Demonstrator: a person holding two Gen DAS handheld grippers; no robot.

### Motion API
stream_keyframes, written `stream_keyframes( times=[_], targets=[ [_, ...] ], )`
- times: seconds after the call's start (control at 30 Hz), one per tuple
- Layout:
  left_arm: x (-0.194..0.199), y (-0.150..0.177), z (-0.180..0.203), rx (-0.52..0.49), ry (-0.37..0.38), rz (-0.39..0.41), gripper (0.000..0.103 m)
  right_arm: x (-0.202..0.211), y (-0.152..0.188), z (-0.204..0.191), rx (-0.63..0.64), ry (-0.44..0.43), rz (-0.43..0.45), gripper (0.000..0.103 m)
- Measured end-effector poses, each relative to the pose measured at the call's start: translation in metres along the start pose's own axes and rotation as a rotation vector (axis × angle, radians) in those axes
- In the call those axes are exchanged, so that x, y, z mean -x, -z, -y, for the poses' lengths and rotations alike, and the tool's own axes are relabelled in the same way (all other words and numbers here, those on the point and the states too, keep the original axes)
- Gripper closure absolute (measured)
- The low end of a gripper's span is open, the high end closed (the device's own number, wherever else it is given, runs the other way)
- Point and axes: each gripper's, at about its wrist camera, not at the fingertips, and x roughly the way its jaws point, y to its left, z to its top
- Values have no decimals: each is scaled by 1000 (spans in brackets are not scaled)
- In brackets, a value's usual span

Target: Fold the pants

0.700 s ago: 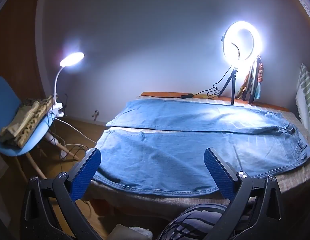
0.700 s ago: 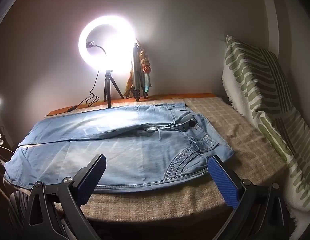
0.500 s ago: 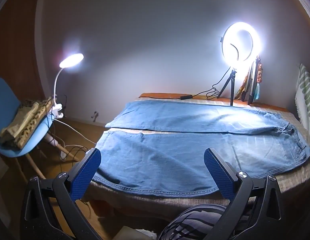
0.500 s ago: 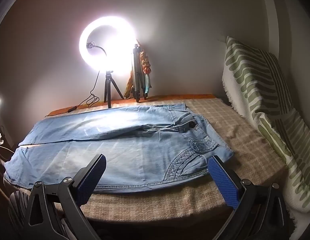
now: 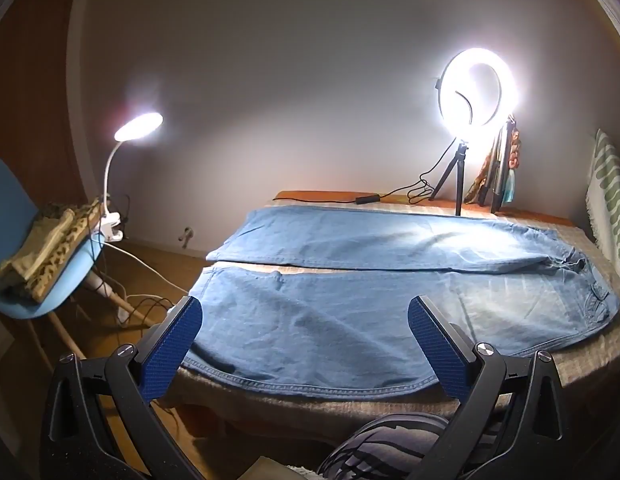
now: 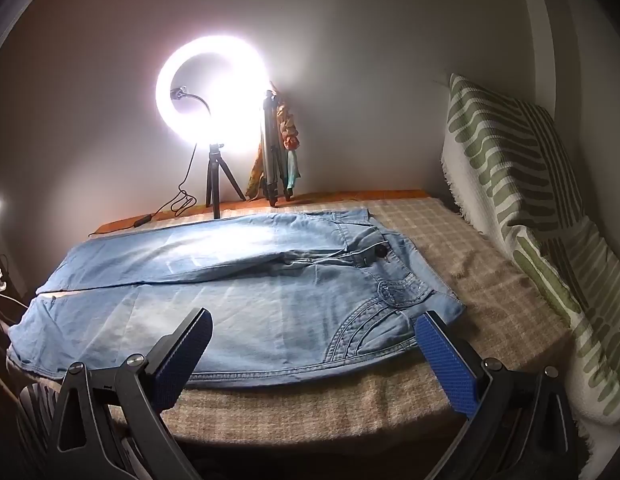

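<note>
Light blue jeans (image 5: 349, 312) lie flat on a bed with a beige checked cover (image 6: 469, 280), the two legs side by side, cuffs to the left and waist to the right. The waist with its button and back pocket shows in the right wrist view (image 6: 294, 292). My left gripper (image 5: 306, 320) is open and empty, in front of the near leg's lower part. My right gripper (image 6: 313, 334) is open and empty, in front of the near edge by the waist. Neither touches the fabric.
A lit ring light on a tripod (image 5: 475, 92) and a folded tripod (image 6: 272, 148) stand at the bed's far edge. A green-striped cushion (image 6: 521, 208) leans at the right. A blue chair with folded clothes (image 5: 42, 256) and a clip lamp (image 5: 138, 126) stand left, with cables on the floor.
Both views have shifted slightly; the jeans sit a little lower in the left view. The jeans have not moved and both grippers stay open.
</note>
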Motion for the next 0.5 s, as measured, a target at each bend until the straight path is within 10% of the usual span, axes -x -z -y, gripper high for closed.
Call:
stream_keyframes(
  times=[0.5],
  targets=[
    [-1, 2, 2, -4, 2, 0, 0, -5, 2, -3, 13, -7, -2, 0]
  ],
)
